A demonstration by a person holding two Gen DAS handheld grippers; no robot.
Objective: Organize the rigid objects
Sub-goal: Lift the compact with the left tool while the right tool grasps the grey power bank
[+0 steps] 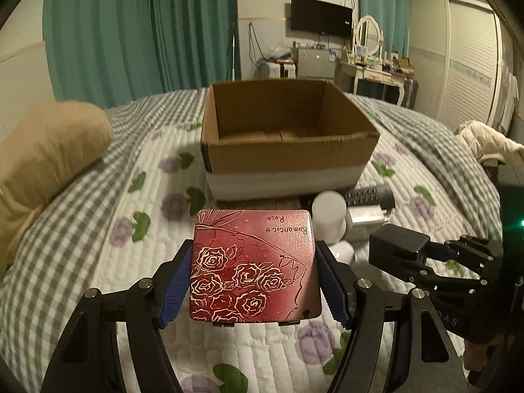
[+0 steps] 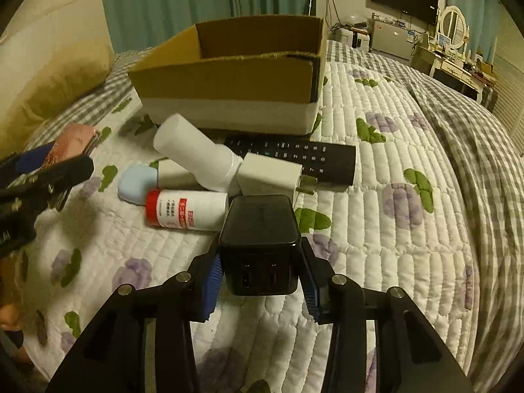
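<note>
My left gripper [image 1: 253, 278] is shut on a red rose-patterned tin [image 1: 253, 265] and holds it above the quilt, in front of an open cardboard box [image 1: 281, 131]. My right gripper [image 2: 260, 268] is shut on a black charger [image 2: 260, 242]; it also shows in the left wrist view [image 1: 399, 245]. On the quilt before the box [image 2: 229, 75] lie a white bottle [image 2: 196, 154], a red-capped white tube [image 2: 186, 211], a white plug adapter [image 2: 270, 175], a black remote [image 2: 294, 157] and a pale blue item [image 2: 136, 185]. The left gripper with the tin shows at the left edge [image 2: 68, 150].
A tan pillow [image 1: 46, 163] lies left on the bed. The flower-print quilt [image 2: 409, 229] spreads to the right. Teal curtains [image 1: 131, 32], a dressing table [image 1: 373, 65] and a wall television [image 1: 321, 18] stand beyond the bed.
</note>
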